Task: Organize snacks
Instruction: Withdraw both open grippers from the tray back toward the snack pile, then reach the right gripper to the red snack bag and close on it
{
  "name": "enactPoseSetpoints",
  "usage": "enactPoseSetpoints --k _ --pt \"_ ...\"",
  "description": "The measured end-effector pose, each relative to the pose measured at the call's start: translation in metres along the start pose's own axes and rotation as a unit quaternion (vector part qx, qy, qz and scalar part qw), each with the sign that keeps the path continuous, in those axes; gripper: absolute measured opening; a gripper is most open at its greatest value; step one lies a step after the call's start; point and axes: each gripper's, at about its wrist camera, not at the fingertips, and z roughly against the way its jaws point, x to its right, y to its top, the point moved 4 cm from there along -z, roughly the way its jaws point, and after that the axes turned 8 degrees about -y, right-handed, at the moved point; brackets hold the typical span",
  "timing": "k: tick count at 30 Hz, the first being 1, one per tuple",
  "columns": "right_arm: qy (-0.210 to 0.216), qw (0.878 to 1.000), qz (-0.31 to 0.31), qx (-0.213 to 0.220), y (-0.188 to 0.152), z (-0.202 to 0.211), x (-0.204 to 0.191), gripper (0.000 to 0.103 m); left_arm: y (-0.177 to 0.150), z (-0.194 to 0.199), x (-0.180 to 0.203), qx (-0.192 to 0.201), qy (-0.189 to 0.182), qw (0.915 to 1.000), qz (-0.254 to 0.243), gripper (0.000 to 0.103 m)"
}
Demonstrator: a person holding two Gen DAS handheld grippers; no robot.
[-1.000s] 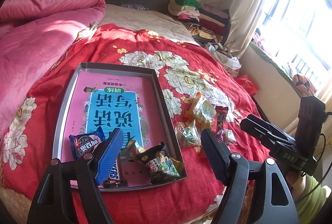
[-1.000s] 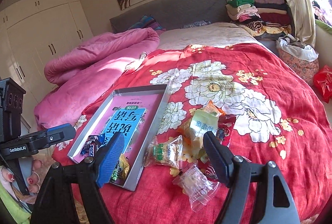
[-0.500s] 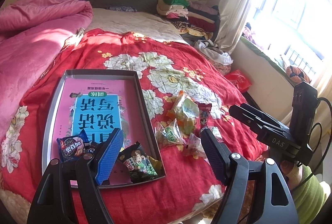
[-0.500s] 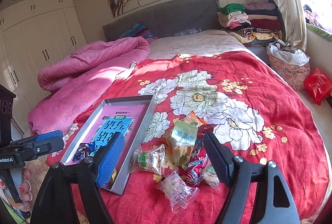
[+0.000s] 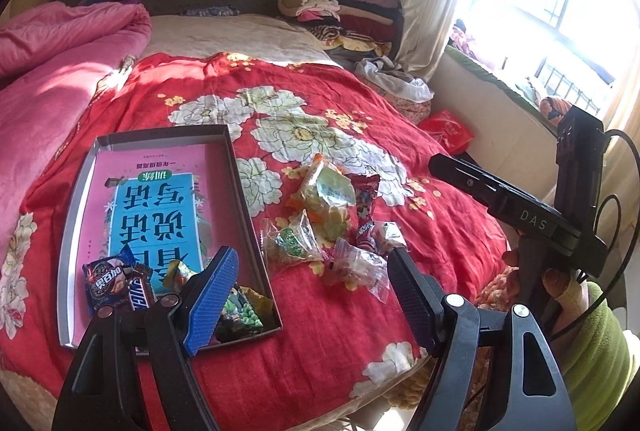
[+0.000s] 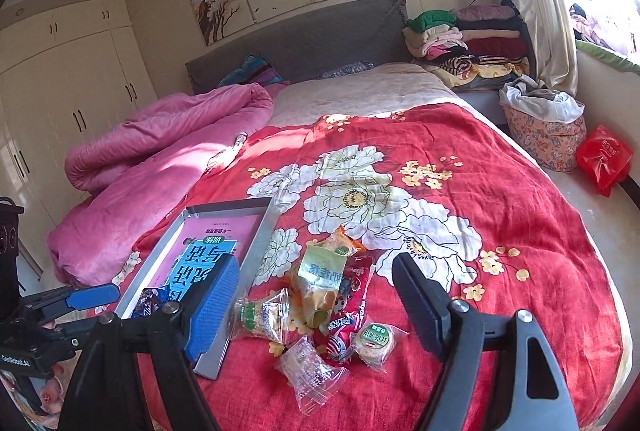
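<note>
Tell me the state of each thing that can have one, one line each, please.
Left tool: open, holds nothing.
Right tool: open, holds nothing.
Tray: flat on the bed, holds a book and a few snacks.
Book: closed, flat in the tray.
Snickers bar: sealed, in the tray.
Loose snacks: on the bedspread beside the tray.
Wardrobe doors: shut.

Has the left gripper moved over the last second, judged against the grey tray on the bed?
Yes. The left gripper has backed away toward the foot of the bed: the grey rectangular tray now looks smaller and further off, and more red floral bedspread shows.
</note>
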Motion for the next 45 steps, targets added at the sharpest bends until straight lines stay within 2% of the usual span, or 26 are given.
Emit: enactPoseSetpoints --k 18,31,45 --pt "0.015 0.999 -0.045 -0.013 0.003 -0.004 0.03 0.078 -0.016 -0.032 0.019 -0.049 -0.009 0.9986 -0.019 0.078" --pt "0.014 0.998 -0.02 -0.064 -0.009 -0.023 0.023 0.078 -0.025 -0.051 0.025 -0.075 -0.023 0.9967 -0.022 0.078" --pt "0.015 0.995 0.003 -0.097 -0.021 -0.038 0.014 0.078 -0.037 -0.079 0.029 -0.109 -0.037 0.9931 -0.024 0.078"
